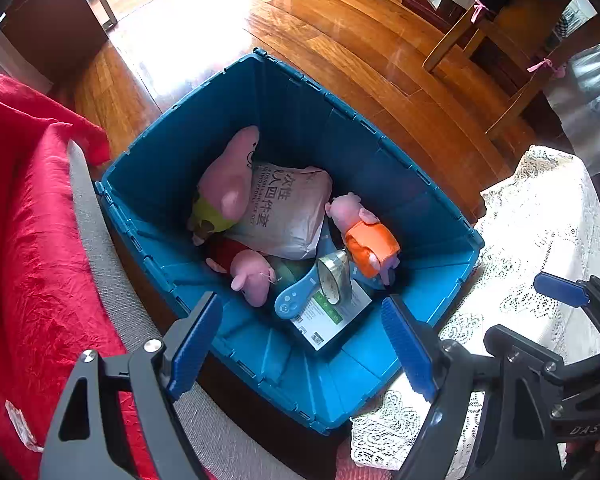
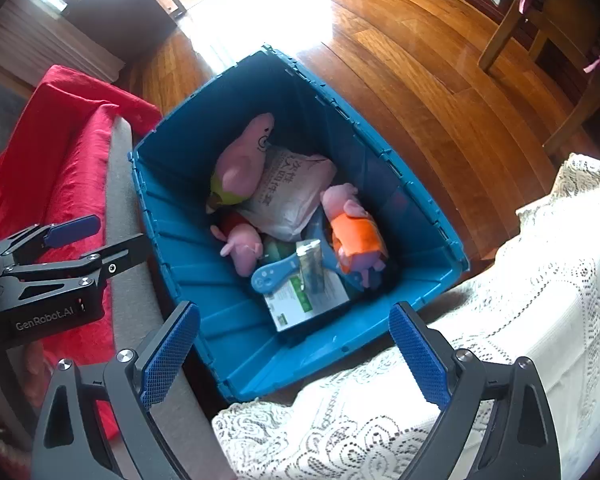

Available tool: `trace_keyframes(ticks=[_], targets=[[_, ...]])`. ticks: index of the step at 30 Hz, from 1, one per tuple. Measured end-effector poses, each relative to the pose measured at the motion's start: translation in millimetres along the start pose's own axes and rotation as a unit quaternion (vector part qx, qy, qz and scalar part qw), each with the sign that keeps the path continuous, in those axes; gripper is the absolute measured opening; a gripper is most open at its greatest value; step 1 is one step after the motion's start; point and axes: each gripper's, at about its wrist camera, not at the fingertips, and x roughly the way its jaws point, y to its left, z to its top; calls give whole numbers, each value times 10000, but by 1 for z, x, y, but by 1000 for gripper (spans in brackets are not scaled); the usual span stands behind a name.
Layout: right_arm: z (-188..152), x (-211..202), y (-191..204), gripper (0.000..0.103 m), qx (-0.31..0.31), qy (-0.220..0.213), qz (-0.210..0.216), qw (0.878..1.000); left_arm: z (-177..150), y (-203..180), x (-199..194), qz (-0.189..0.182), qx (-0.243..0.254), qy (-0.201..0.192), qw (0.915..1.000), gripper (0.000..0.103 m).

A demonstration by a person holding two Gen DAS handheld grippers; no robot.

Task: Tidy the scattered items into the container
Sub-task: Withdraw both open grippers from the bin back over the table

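Note:
A blue plastic crate (image 1: 380,152) (image 2: 412,196) stands on the wooden floor. Inside lie a large pink plush (image 1: 228,176) (image 2: 244,156), a white printed bag (image 1: 288,208) (image 2: 288,196), a pink pig plush in an orange dress (image 1: 368,236) (image 2: 356,232), a small pink plush (image 1: 252,276) (image 2: 242,248), a round clock (image 1: 334,276) (image 2: 310,268), a blue handled gadget (image 1: 296,300) (image 2: 272,276) and a flat box (image 1: 328,320) (image 2: 304,304). My left gripper (image 1: 302,354) hangs open and empty above the crate's near edge. My right gripper (image 2: 294,356) is open and empty beside it.
A red cloth on a grey seat (image 1: 32,240) (image 2: 60,160) lies left of the crate. A white lace cover (image 1: 540,240) (image 2: 500,320) lies to its right. Wooden chairs (image 1: 492,48) (image 2: 548,40) stand at the far right on the floor.

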Motion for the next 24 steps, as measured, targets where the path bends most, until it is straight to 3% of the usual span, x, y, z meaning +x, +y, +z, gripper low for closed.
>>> trace_keyframes(ticks=[9, 24], targets=[[-19, -22, -14, 102, 202, -174, -75, 9996, -6, -20, -8, 138, 242, 16, 9996, 82], [-92, -87, -97, 102, 1263, -649, -419, 9890, -25, -130, -40, -91, 1288, -216, 9914, 82]])
